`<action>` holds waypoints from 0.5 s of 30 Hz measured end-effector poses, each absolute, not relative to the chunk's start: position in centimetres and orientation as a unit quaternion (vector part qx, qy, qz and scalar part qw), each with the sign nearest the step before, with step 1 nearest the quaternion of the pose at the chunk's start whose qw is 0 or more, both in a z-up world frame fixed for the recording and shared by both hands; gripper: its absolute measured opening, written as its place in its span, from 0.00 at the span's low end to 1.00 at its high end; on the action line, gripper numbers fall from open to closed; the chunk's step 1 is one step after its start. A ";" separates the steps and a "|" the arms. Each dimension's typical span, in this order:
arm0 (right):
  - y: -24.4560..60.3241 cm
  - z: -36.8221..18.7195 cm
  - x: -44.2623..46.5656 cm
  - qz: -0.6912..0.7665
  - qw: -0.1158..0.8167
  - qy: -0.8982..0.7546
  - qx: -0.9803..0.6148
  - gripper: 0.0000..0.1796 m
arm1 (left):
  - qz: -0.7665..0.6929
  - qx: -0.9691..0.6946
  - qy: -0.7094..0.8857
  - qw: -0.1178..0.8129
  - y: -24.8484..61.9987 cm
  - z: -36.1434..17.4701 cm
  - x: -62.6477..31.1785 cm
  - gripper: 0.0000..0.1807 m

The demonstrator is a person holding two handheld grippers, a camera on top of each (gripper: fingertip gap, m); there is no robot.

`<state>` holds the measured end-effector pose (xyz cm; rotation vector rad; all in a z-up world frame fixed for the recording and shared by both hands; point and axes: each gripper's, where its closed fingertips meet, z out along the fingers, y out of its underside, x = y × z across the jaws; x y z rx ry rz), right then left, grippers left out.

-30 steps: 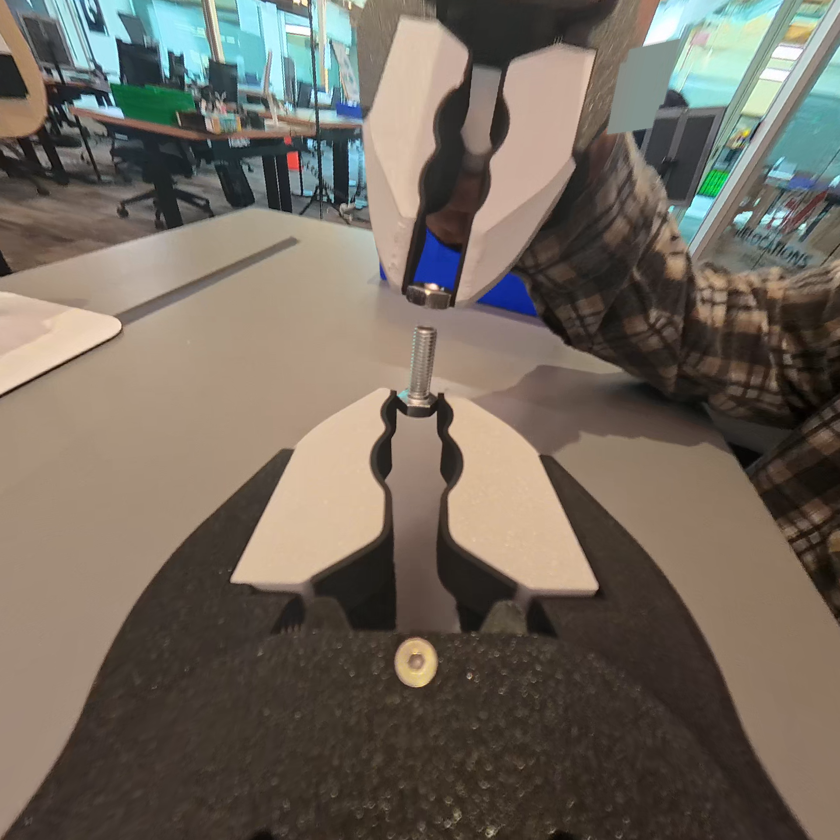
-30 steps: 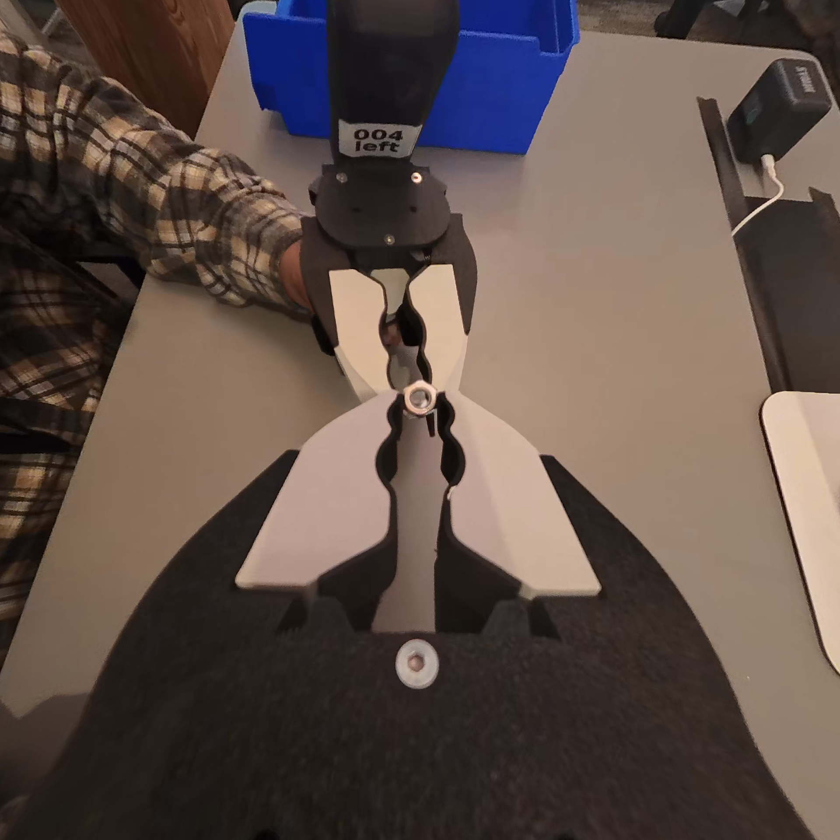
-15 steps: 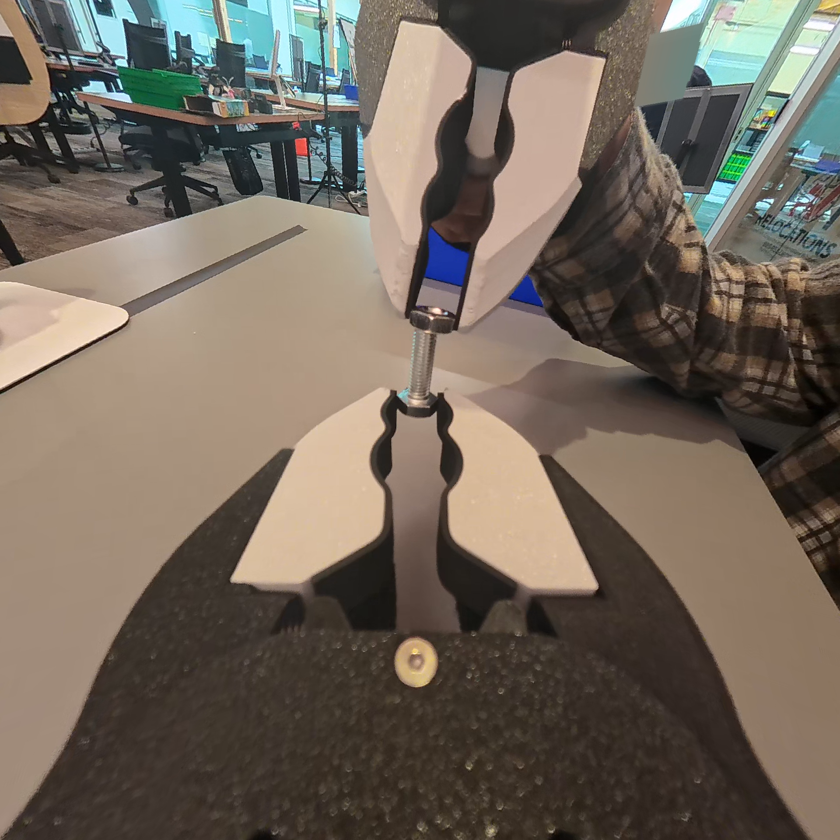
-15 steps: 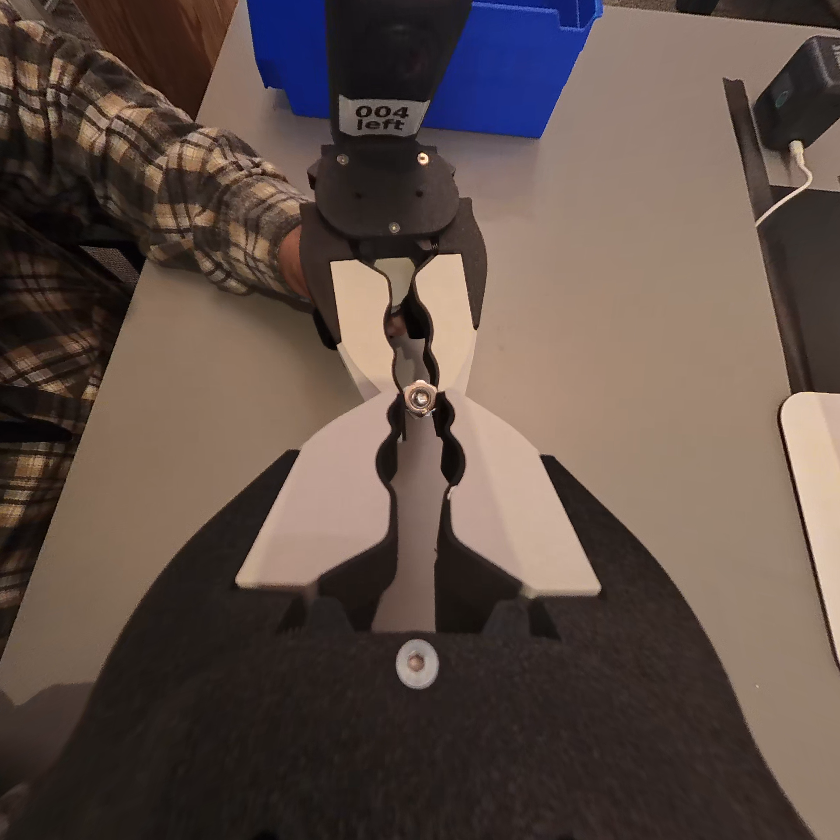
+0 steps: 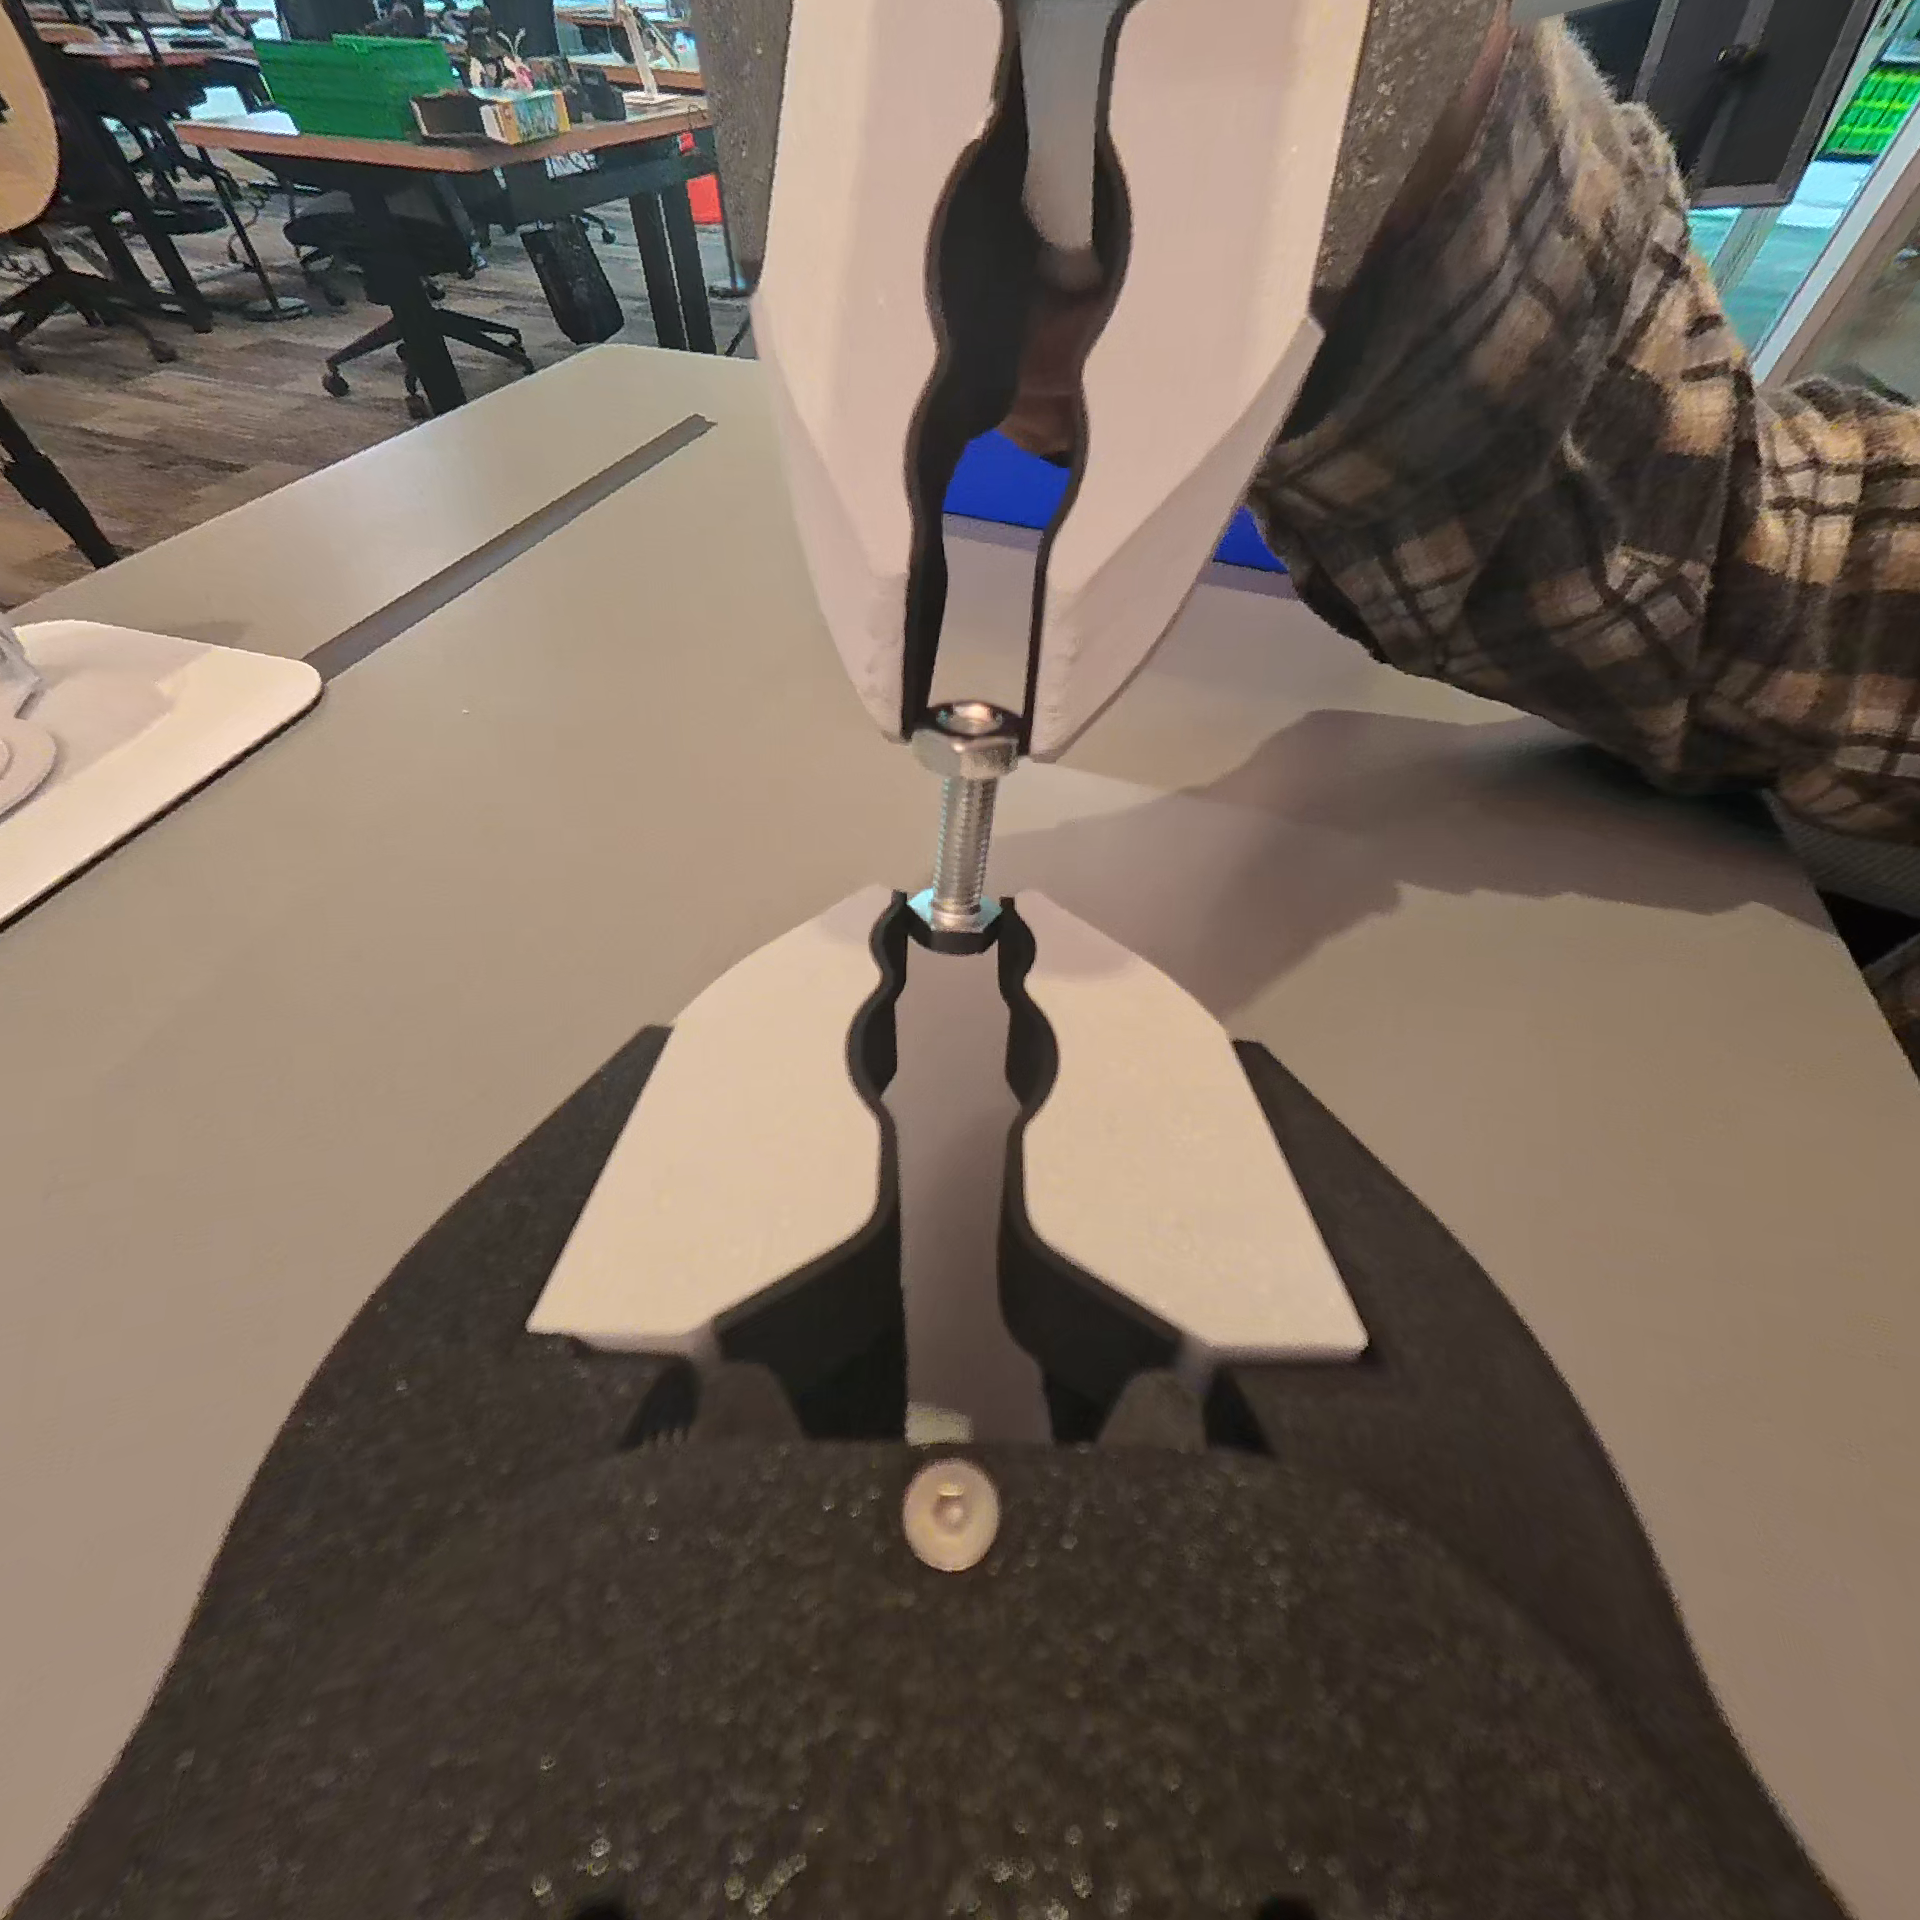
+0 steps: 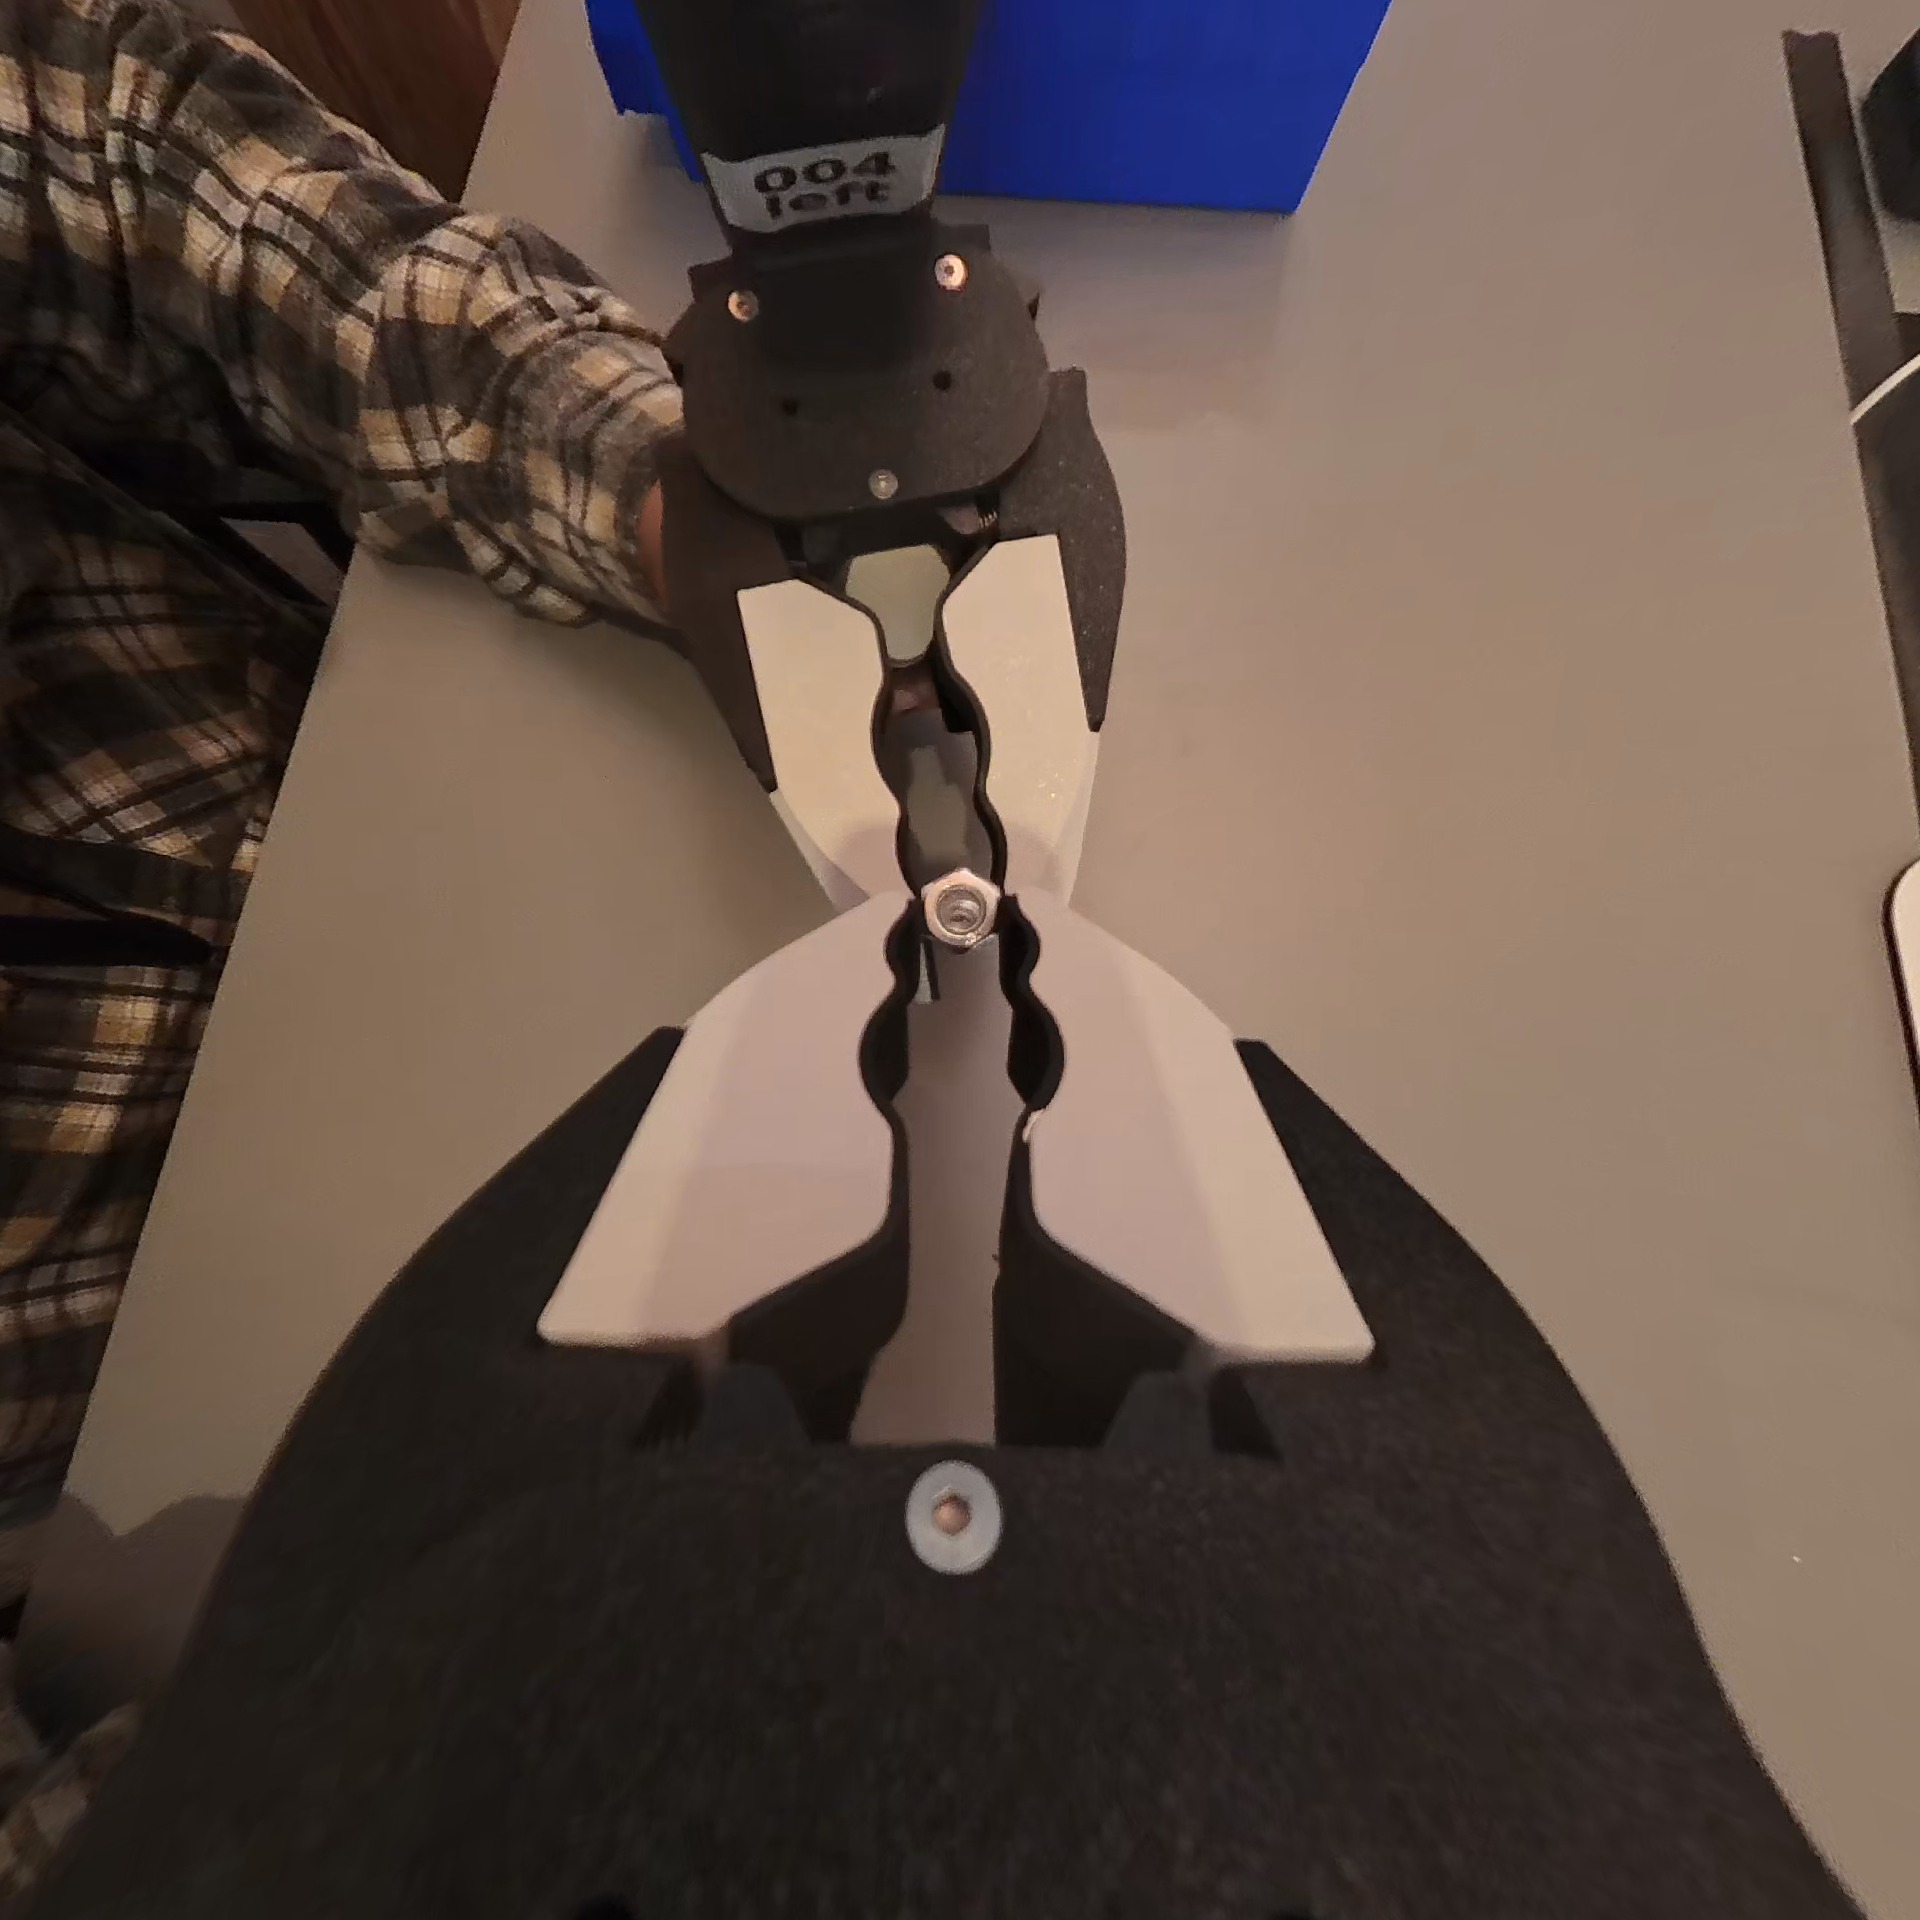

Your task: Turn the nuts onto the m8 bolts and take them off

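My left gripper (image 5: 954, 920) clamped the bolt (image 5: 964, 852) head, shaft upright above the grey table (image 5: 468, 883). My right gripper (image 5: 968, 727), directly above, pinched the nut (image 5: 966, 740) on the bolt's tip.

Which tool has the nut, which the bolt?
The right tool, pointing down from above, clamps the nut at the tip of the bolt; the left tool grips its hex head.

I see a flat, matte grey table (image 5: 520, 935) under my view. On it, at the edge away from me, a blue plastic bin (image 6: 1143, 104) sits. A white, round-cornered flat tray (image 5: 156, 727) lies toward one side, beside a dark strip (image 5: 499, 561) set along the tabletop.
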<state>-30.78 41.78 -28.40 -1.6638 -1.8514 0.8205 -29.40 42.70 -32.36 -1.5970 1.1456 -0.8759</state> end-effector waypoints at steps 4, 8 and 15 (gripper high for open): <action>41.9 -28.3 -30.6 0.305 0.260 -0.681 -0.613 0.08 | -0.365 -0.652 0.461 0.479 42.7 -32.1 -29.5 0.09; 42.0 -27.9 -30.9 0.315 0.272 -0.677 -0.607 0.08 | -0.379 -0.650 0.449 0.482 42.8 -31.7 -29.7 0.09; 42.4 -27.4 -31.3 0.327 0.295 -0.667 -0.601 0.08 | -0.401 -0.647 0.423 0.490 43.0 -30.9 -30.1 0.09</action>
